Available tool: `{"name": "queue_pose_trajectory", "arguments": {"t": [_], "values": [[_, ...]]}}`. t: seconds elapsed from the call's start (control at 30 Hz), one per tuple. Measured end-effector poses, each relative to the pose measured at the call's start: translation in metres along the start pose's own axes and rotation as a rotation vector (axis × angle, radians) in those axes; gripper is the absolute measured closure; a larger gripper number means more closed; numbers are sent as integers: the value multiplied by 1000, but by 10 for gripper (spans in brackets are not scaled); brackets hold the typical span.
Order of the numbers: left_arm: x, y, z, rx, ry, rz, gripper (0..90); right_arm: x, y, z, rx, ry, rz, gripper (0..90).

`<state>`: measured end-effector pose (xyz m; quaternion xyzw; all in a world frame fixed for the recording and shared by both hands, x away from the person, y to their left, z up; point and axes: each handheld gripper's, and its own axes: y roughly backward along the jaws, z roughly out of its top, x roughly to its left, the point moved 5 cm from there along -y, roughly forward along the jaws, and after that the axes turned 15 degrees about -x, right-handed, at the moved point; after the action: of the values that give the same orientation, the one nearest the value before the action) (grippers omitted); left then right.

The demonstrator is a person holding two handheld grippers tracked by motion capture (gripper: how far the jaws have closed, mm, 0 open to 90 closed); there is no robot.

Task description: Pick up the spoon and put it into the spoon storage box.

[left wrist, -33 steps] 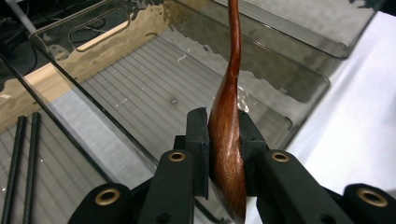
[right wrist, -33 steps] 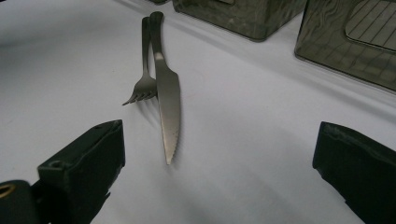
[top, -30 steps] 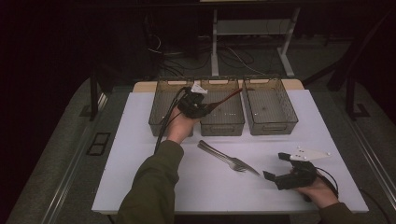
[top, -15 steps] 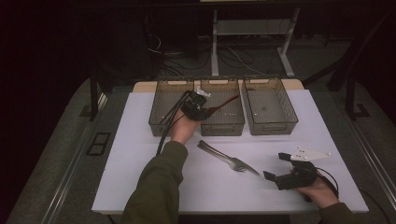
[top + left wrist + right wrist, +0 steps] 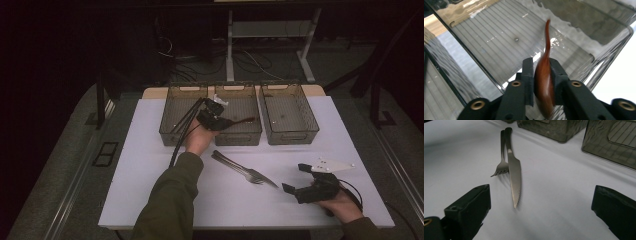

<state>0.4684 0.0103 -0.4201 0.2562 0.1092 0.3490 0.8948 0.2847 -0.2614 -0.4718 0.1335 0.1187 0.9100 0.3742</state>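
Observation:
My left gripper (image 5: 214, 116) hovers over the middle clear bin (image 5: 239, 138), shut on the bowl of a brown wooden spoon (image 5: 245, 120). In the left gripper view the spoon (image 5: 544, 75) sits between the two pads, its handle pointing down into the bin (image 5: 499, 42). The jaws have just been opening a little with the spoon still between them. My right gripper (image 5: 296, 178) rests open on the white table near the front right. In the right gripper view, its jaws (image 5: 541, 205) stand wide apart, facing a steel knife (image 5: 514, 170) and fork (image 5: 502, 166) that lie side by side.
Three clear bins stand in a row at the table's back: left (image 5: 182, 136), middle, right (image 5: 290, 135). The knife (image 5: 231, 164) and fork (image 5: 256, 176) lie mid-table between my hands. The left gripper's cable (image 5: 181, 135) trails across the left bin.
The left gripper has shifted slightly over the middle bin with the spoon. The right gripper has stayed where it was.

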Motion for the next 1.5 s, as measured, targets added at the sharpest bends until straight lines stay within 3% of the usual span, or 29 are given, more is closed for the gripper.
{"name": "queue_pose_trajectory", "arguments": {"t": [0.27, 0.43, 0.47, 0.6, 0.73, 0.97, 1.13, 1.5], "values": [[-1, 6, 6, -42, 10, -19, 636, 0, 0, 0, 0, -1, -2, 18], [-4, 16, 13, -104, 23, -37, 597, 0, 0, 0, 0, 0, 0, 18], [-3, 19, 14, -103, 5, -49, 591, 0, 0, 0, 1, 0, 0, 18], [-5, 32, 17, -155, 28, -84, 565, 0, 0, 0, 2, 0, -2, 18], [-9, 45, 15, -187, 11, -113, 533, 0, 0, 0, 2, 1, -3, 18], [-24, 65, 6, -233, -10, -164, 473, 0, -1, -1, 4, 1, -3, 18], [-34, 78, -5, -234, -35, -192, 449, 0, -1, -1, 5, 1, -4, 17], [-50, 94, -41, -252, -16, -210, 358, 0, 0, -1, 10, -5, -6, 17]]}}
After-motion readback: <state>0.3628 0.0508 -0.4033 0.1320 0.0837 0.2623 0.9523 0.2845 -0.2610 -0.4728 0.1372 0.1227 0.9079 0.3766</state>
